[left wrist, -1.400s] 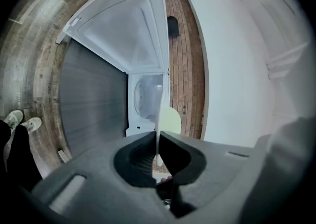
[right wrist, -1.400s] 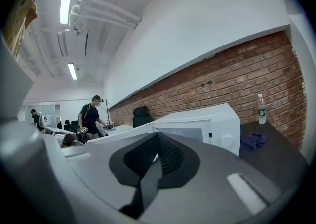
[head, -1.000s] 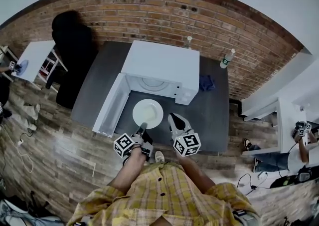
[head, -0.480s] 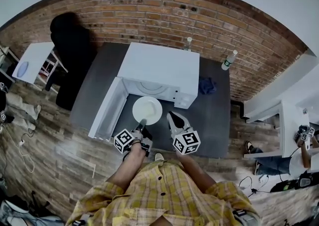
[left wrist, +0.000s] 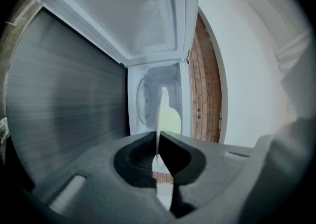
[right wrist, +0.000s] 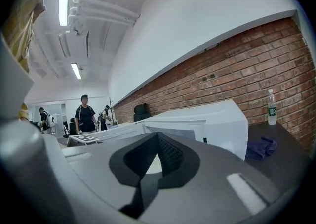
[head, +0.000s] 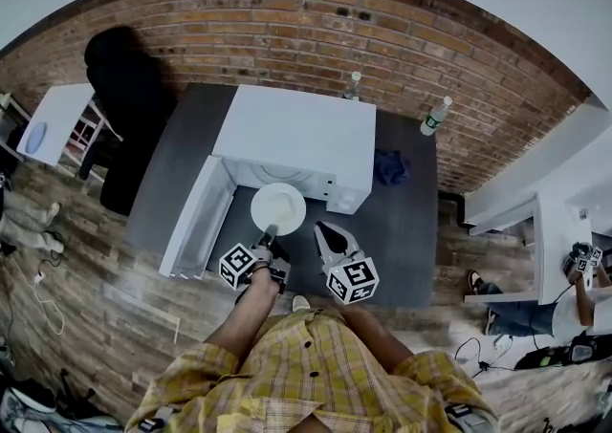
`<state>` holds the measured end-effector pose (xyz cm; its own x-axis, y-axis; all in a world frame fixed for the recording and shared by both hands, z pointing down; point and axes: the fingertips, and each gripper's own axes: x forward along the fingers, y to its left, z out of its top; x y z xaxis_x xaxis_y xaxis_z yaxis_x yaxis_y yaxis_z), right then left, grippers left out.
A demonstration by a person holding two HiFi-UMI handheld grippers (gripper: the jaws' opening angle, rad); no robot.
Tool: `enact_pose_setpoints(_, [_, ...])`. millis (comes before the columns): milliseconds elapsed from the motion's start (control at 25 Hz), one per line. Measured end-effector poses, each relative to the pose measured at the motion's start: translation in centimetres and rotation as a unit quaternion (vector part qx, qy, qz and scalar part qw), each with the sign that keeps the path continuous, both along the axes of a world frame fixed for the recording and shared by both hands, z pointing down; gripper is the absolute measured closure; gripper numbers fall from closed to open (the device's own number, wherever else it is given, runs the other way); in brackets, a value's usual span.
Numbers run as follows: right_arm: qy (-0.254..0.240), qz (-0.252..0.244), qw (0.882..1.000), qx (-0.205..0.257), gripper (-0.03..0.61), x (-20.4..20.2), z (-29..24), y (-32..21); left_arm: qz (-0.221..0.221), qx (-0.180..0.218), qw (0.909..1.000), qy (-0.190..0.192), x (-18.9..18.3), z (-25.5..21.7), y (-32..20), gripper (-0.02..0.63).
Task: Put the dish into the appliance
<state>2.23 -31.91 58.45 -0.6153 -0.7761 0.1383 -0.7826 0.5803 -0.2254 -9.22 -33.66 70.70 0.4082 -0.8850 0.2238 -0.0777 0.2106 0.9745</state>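
The white microwave [head: 292, 140] stands on the dark grey table [head: 406, 221] with its door [head: 196, 216] swung open to the left. A white plate [head: 278, 207] hangs just in front of the open cavity, and my left gripper [head: 271, 231] is shut on its near rim. In the left gripper view the plate [left wrist: 161, 107] shows edge-on between the jaws of the left gripper [left wrist: 158, 135], with the cavity and its turntable [left wrist: 145, 100] straight ahead. My right gripper [head: 321, 229] is beside the plate on the right, shut and holding nothing; in its own view the right gripper [right wrist: 157, 138] points past the microwave [right wrist: 207, 124].
A blue cloth [head: 390, 166] lies right of the microwave. Two bottles [head: 435, 116] [head: 352, 85] stand at the table's back by the brick wall. A black chair [head: 120, 68] and a white side table [head: 53, 120] are on the left. People stand far off in the room [right wrist: 85, 114].
The left gripper has carried the plate a little forward, closer to the microwave's opening. The right gripper has moved along beside it.
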Motion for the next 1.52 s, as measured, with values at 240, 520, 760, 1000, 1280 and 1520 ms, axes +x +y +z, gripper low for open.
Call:
enact_pose_setpoints(240, [0.0, -0.009, 1.0, -0.002, 0.583, -0.4, 0.5, -0.6, -0.016, -0.003, 0.9999, -0.002, 0.0, 1.5, -2.0, 0.604])
enact_pose_setpoints(520, [0.006, -0.017, 1.0, -0.004, 0.583, -0.9, 1.2, -0.9, -0.025, -0.005, 0.9997, 0.001, -0.2, 3.2, -3.9, 0.606])
enact_pose_setpoints(760, [0.009, -0.018, 1.0, -0.005, 0.583, -0.7, 1.6, -1.4, -0.048, -0.01, 0.9987, -0.011, -0.5, 5.0, -6.1, 0.606])
enact_pose_setpoints(1000, [0.012, -0.009, 1.0, -0.008, 0.583, -0.2, 2.0, -1.8, -0.064, -0.004, 0.9979, -0.003, -0.3, 6.1, -8.7, 0.604])
enact_pose_setpoints(1280, [0.013, -0.004, 1.0, -0.001, 0.583, 0.3, 1.9, -2.2, -0.067, -0.003, 0.9977, -0.009, -0.2, 7.7, -10.5, 0.604])
enact_pose_setpoints(1520, [0.02, -0.019, 1.0, -0.004, 0.583, -0.5, 2.2, -2.5, -0.073, -0.001, 0.9973, -0.005, 0.3, 8.1, -12.4, 0.603])
